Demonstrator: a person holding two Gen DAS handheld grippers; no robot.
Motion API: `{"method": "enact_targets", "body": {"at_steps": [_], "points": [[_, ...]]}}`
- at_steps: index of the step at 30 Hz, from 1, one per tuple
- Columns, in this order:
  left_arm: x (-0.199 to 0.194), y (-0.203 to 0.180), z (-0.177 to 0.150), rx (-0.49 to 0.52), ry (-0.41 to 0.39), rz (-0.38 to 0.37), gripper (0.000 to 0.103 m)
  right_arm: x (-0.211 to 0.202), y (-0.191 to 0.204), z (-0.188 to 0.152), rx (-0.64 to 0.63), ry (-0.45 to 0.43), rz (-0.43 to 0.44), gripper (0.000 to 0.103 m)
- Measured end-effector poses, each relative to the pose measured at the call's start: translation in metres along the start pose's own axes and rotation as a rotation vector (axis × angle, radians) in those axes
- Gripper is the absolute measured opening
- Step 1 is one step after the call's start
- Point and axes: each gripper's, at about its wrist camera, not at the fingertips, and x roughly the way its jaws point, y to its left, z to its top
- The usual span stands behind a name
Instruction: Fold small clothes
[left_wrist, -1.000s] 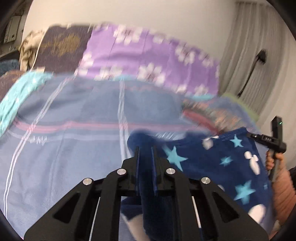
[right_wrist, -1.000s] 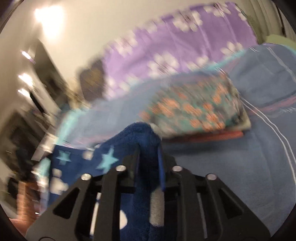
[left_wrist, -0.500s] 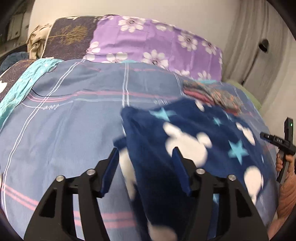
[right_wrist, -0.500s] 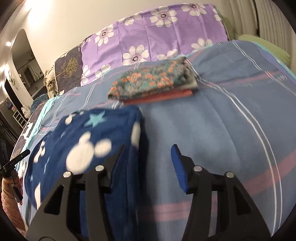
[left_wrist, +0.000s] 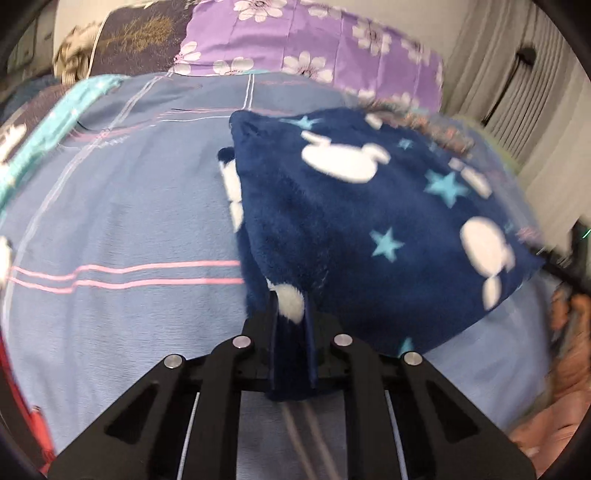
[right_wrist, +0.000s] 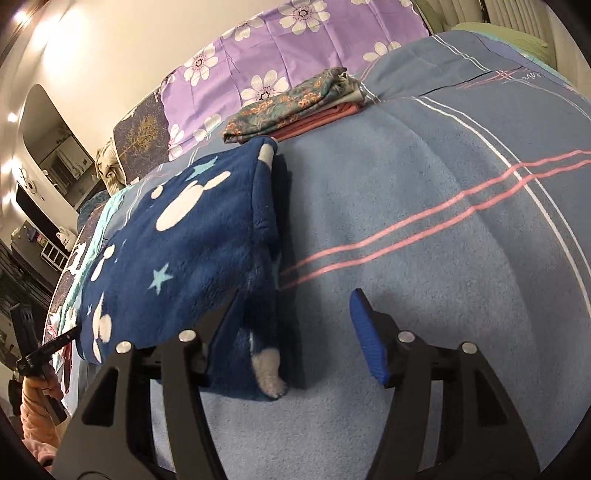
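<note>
- Landmark: navy fleece garment (left_wrist: 351, 221), white mouse-head shapes and light blue stars, lying folded on the blue striped blanket (left_wrist: 122, 221). All positions below are relative to it.
- Left gripper (left_wrist: 291, 317): jaws pressed together on the garment's near edge, a white-patched bit of fleece pinched between the blue pads. Grip point is at the garment's near-left corner in the left wrist view.
- Right gripper (right_wrist: 295, 321): jaws spread wide, nothing between the pads. Its left finger (right_wrist: 225, 325) sits against or under the garment's near-right corner; can't tell if it touches. Its right finger (right_wrist: 365, 332) is off the garment, over bare blanket.
- Garment (right_wrist: 184, 236) in the right wrist view: right edge shows stacked layers, and a small white-tipped piece sticks out at the near corner.
- Folded stack (right_wrist: 291, 103) just beyond the garment's far edge: teal floral-print piece on top, a pink/red one under it. It appears in the left wrist view too, blurred, at the garment's far-right side (left_wrist: 424, 122).
- Purple flowered pillow (left_wrist: 295, 37) farther beyond the garment, at the head of the bed; dark pillow with gold tree print (left_wrist: 140, 37) beside it.
- Pale curtain (left_wrist: 517, 81) off to the garment's far right in the left wrist view.
- Left wrist view is motion-blurred toward its right edge; the blurred dark shape there can't be made out.
</note>
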Motion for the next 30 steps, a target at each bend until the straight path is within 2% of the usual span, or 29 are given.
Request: {"method": "enact_targets", "body": {"at_steps": [3, 5, 7, 8, 9, 12, 13, 16, 19, 22, 23, 25, 30], "points": [[0.002, -0.008, 0.003, 0.023, -0.007, 0.06, 0.018, 0.0, 0.0, -0.001, 0.0, 0.001, 0.002, 0.061], [-0.005, -0.021, 0.01, 0.076, -0.02, 0.133, 0.02, -0.003, -0.001, -0.003, -0.012, -0.009, -0.011, 0.061], [-0.016, -0.039, 0.023, 0.131, -0.051, 0.173, 0.024, -0.007, -0.004, -0.005, -0.019, -0.02, -0.023, 0.047], [-0.022, -0.05, 0.029, 0.149, -0.067, 0.144, 0.026, -0.007, -0.006, -0.006, -0.013, -0.019, -0.024, 0.026], [-0.027, -0.062, 0.037, 0.171, -0.081, 0.095, 0.027, -0.007, -0.009, -0.007, -0.003, -0.016, -0.023, 0.014], [-0.028, -0.126, 0.061, 0.289, -0.098, -0.077, 0.03, -0.005, -0.014, -0.008, 0.019, -0.014, 0.013, 0.011], [-0.023, -0.147, 0.066, 0.323, -0.084, -0.14, 0.03, -0.005, -0.015, -0.008, 0.02, -0.015, 0.032, 0.011], [0.001, -0.208, 0.073, 0.414, -0.021, -0.258, 0.03, -0.004, -0.015, -0.007, 0.014, -0.004, 0.09, 0.011], [0.026, -0.263, 0.073, 0.513, 0.022, -0.294, 0.03, 0.003, -0.015, -0.006, 0.009, 0.066, 0.181, 0.012], [0.045, -0.293, 0.071, 0.541, 0.068, -0.314, 0.032, 0.006, -0.02, -0.009, 0.042, 0.103, 0.292, 0.012], [0.053, -0.3, 0.073, 0.535, 0.088, -0.327, 0.033, 0.007, -0.023, -0.01, 0.058, 0.112, 0.326, 0.012], [0.064, -0.305, 0.078, 0.511, 0.115, -0.335, 0.043, 0.008, -0.026, -0.01, 0.072, 0.119, 0.36, 0.012], [0.082, -0.32, 0.094, 0.42, 0.148, -0.418, 0.05, 0.012, -0.023, -0.009, 0.059, 0.135, 0.432, 0.012]]}}
